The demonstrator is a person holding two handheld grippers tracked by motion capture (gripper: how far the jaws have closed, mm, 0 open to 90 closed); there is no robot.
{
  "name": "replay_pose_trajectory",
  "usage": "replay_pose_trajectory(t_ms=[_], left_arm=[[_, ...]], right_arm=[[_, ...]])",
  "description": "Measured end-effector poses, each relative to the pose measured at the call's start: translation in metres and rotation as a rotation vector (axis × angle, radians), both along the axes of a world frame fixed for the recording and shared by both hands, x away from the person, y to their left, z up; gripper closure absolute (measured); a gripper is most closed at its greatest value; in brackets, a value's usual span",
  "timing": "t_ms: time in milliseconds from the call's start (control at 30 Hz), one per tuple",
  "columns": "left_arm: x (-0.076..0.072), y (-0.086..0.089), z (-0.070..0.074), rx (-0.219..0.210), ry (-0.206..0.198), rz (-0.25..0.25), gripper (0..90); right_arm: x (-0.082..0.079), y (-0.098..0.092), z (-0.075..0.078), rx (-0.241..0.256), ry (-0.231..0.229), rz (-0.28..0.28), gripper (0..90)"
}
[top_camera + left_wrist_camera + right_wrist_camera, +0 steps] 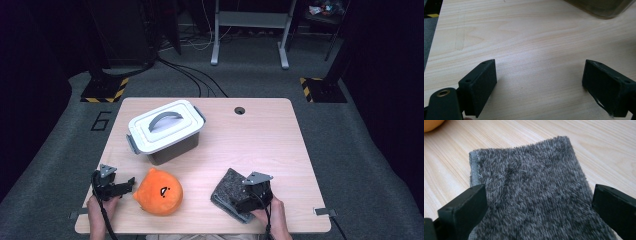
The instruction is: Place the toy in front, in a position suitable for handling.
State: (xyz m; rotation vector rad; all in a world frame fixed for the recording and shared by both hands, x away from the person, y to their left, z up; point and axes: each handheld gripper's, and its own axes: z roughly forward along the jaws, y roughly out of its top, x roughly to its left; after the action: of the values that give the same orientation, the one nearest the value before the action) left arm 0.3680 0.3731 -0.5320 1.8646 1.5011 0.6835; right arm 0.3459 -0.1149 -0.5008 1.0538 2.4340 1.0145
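At the near edge of the pale wood-grain table (260, 135), your right gripper (539, 207) sits low over a folded grey fleece cloth (529, 192), its jaws spread wide on either side of the fabric and not closed on it; in the high view the right gripper (252, 192) covers the near part of the cloth (226, 186). Your left gripper (122, 187) rests by the table's near-left corner, jaws parted over bare wood, as the left gripper view (539, 82) shows, with nothing between them. Just beside its tips lies a round orange plush toy (159, 192) with a small dark face mark; whether the two touch cannot be told. Farther back on the left stands a grey storage box (167, 132), white lid latched shut, handle folded flat. A cable hole (240, 110) marks the far edge. Beyond the table, grey carpet (350, 145), trailing cables and yellow-and-black striped stand bases (105, 90) fill a dim room.
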Motion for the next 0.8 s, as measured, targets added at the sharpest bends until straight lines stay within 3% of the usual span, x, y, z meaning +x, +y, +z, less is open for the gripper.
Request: replay_pose_trajectory(t_ms=[300,433,800], left_arm=[[0.0,0.0,0.0,-0.002,0.001,0.0,12.1],[0.0,0.0,0.0,-0.001,0.001,0.0,12.1],[0.0,-0.001,0.0,0.0,0.001,0.001,12.1]], right_arm=[[0.004,0.006,-0.005,-0.029,0.012,0.027,0.0],[0.006,0.008,-0.008,-0.037,0.024,0.015,0.0],[0.006,0.008,-0.015,-0.034,0.057,0.007,14.5]])
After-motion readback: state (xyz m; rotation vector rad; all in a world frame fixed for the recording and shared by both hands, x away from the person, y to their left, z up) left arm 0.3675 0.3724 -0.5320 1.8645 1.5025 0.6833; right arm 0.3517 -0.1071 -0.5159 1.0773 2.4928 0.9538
